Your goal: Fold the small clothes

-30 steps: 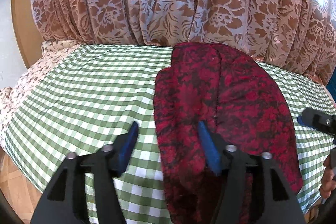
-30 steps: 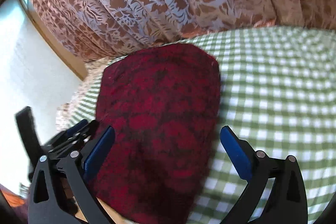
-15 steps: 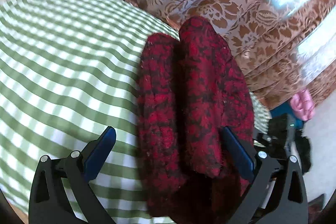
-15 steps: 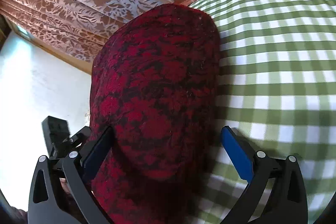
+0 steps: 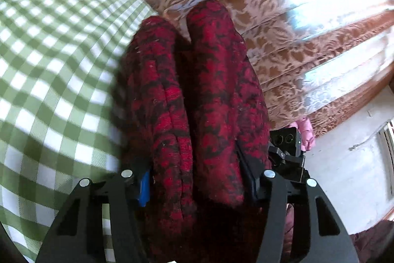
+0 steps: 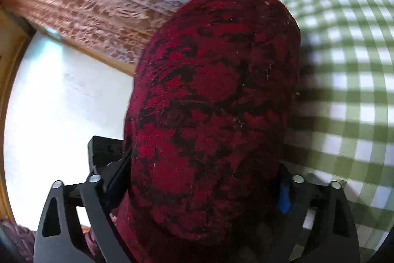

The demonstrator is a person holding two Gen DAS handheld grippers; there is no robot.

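Note:
A red and black patterned garment lies on the green checked cloth, bunched into two long ridges. My left gripper straddles its near end. The jaws are closing, and the blue pads press into the fabric from both sides. In the right wrist view the same garment bulges up as one broad fold. My right gripper is around its near end, its jaws closing but still wide, with the fabric filling the gap and the pads at its edges. The other gripper's body shows beside the garment.
A brown floral curtain hangs just behind the far edge of the cloth. A white wall and a wooden frame lie off to the side. Something pink sits below the curtain.
Both grippers dropped closer over the garment's near end. The left jaws narrowed onto the bunched fabric, and the right jaws narrowed slightly. The garment now fills both views.

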